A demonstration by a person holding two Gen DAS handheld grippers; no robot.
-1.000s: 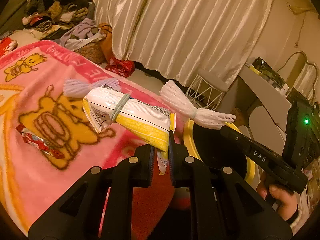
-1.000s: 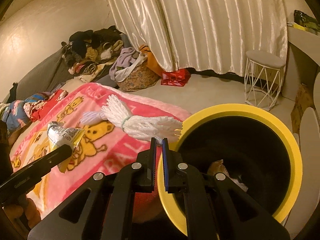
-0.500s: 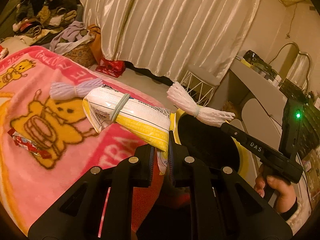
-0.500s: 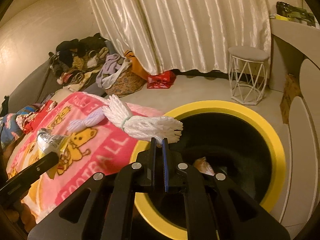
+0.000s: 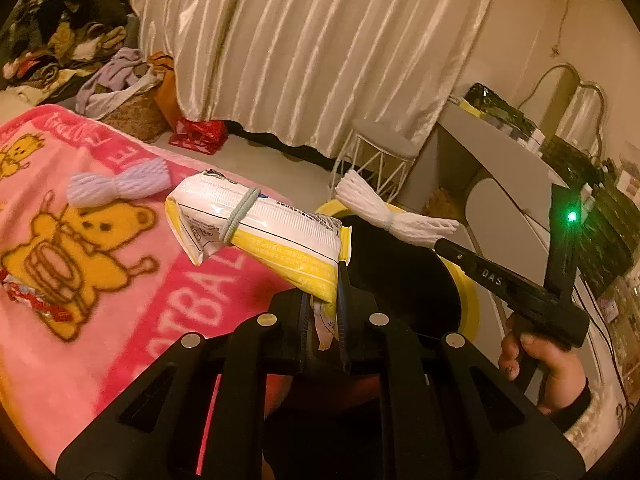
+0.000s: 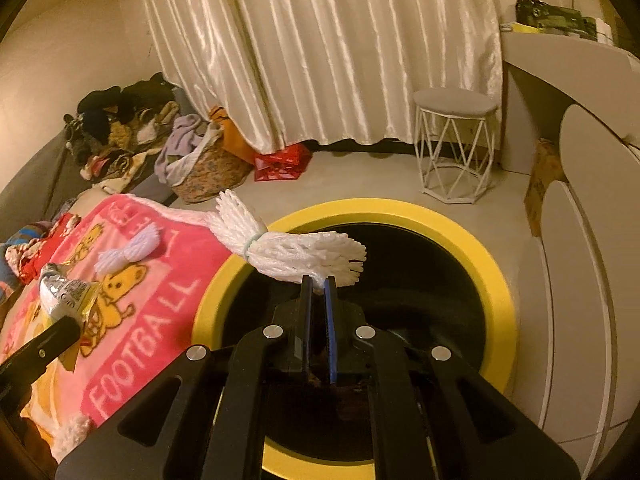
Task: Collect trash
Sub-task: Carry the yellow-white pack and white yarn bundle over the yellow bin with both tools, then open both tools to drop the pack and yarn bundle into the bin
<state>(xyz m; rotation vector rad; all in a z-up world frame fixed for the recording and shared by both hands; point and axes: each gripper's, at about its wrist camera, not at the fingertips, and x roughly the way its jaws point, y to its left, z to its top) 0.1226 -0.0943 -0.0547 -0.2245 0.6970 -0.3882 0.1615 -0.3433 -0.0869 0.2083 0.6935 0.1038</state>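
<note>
Bin [image 6: 472, 236]: yellow-rimmed, stood beside the bed's pink blanket [image 5: 132, 304]; a release short of its mouth could land on the rim.
Snack packet [image 5: 256, 228]: pinched by one corner in the left hand-held gripper [image 5: 323, 304], not yet over the bin; it could slip.
Foam net [image 6: 296, 250]: nipped by the right hand-held gripper [image 6: 318, 292] above the opening; light, it might cling.

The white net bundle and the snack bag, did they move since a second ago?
Both swung toward the yellow bin. The white net bundle now hangs over its opening; the snack bag nears its rim. Both grippers, right and left, stayed shut on them.
</note>
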